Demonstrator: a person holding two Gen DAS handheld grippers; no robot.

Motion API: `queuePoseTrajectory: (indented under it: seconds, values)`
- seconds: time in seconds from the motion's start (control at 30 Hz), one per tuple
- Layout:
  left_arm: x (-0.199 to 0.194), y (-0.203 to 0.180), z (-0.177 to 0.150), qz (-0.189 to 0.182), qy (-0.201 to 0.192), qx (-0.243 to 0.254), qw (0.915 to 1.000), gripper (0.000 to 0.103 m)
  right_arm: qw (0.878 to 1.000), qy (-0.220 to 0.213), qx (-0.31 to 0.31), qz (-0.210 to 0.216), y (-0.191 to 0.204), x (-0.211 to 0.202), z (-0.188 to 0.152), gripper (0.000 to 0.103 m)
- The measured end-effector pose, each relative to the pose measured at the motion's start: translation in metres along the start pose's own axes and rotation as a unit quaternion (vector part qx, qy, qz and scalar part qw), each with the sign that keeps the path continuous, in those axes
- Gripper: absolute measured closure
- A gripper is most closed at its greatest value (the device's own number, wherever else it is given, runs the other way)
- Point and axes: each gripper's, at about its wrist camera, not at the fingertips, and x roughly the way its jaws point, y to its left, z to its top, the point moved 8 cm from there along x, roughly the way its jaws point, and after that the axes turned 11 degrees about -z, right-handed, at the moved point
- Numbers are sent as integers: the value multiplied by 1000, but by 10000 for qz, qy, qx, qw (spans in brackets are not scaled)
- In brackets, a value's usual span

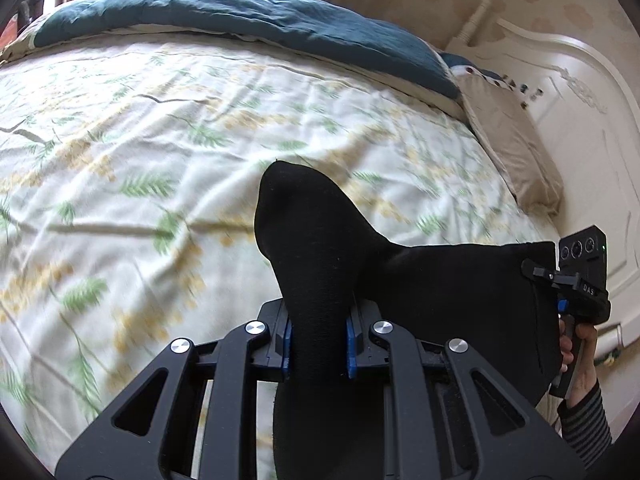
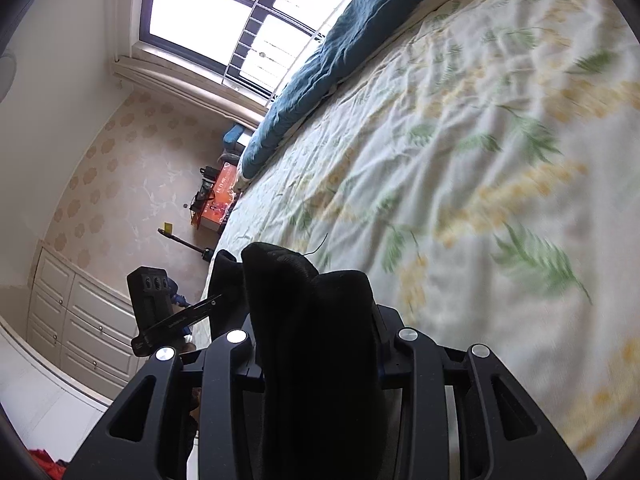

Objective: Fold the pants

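The black pants (image 1: 320, 240) hang between my two grippers above the bed. My left gripper (image 1: 319, 344) is shut on a bunched fold of the pants, which sticks up past its blue pads. The cloth stretches right to my right gripper (image 1: 576, 280), seen from outside with the person's hand below it. In the right wrist view my right gripper (image 2: 320, 344) is shut on the pants (image 2: 312, 312), whose fabric covers the fingers. The left gripper (image 2: 168, 312) shows at the left there.
A bed with a leaf-patterned sheet (image 1: 160, 140) lies below. A rolled teal duvet (image 1: 248, 16) lies along its far side. A beige pillow (image 1: 516, 148) and white headboard (image 1: 580, 100) are at right. A window (image 2: 224, 20) and white drawers (image 2: 80, 320) are beyond.
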Motion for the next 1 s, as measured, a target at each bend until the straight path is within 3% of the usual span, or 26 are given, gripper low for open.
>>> queuePoseTrajectory:
  seconds: [0.3,0.7,0.8,0.83,0.93,1.0]
  values:
    - [27,36,10,43,182,-282,9994,85,9990,241,354,-83,-24,32,13,68]
    - [30,38,8,-25,128,-251,9996,82,9979,164,614,139,-44,26,2,68]
    - [29,38,6,-100,103,-229,9996,71,9977,148,642,136,-44,23,0,66]
    - [27,39,6,-129,70,-242,9996,62,9976,154,655,132,-43,21,0,63]
    - [12,39,3,-272,-119,-315,9991,37,9976,123,685,28,-41,9,-3,48]
    - [-4,37,-2,-520,-300,-407,9974,29,9977,6,684,-35,-38,-9,-11,38]
